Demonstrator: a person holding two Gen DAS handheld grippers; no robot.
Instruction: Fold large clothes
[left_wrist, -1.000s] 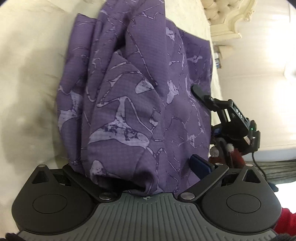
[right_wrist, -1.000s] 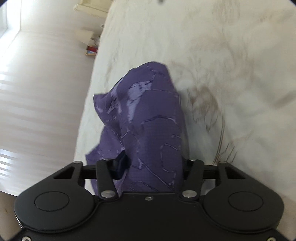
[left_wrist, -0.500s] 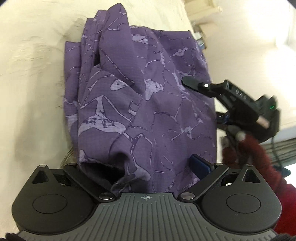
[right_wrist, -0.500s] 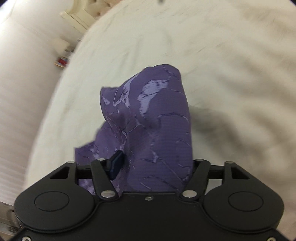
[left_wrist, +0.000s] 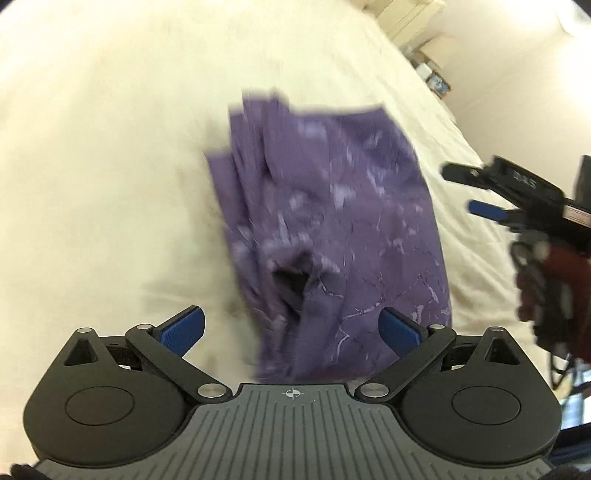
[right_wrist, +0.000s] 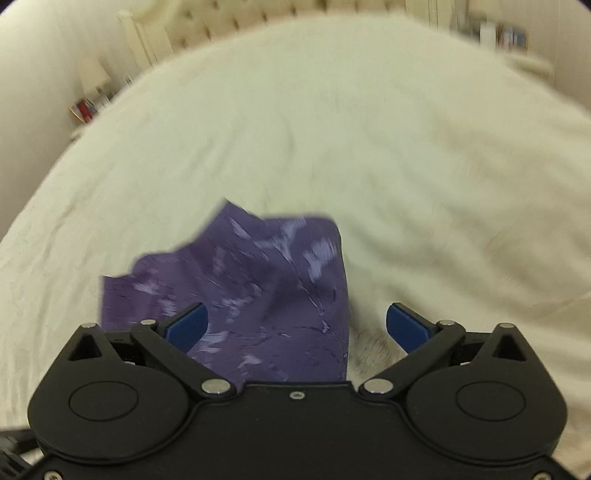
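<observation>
Left gripper (left_wrist: 291, 326) spread wide, holding nothing; right gripper (right_wrist: 297, 326) likewise released. Lying loosely folded on cream bed (left_wrist: 110, 147): purple garment (left_wrist: 332, 229), long axis running straight ahead from left gripper; nearer left, offset leftward under right.

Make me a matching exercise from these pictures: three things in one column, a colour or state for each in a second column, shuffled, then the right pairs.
Things:
1. purple garment
2. left hand-held gripper
3. bedspread

States:
A. cream, spread under everything
B. open, holding nothing
C. lying in folded layers on the bed

Pairs: 1-C, 2-B, 3-A
</observation>
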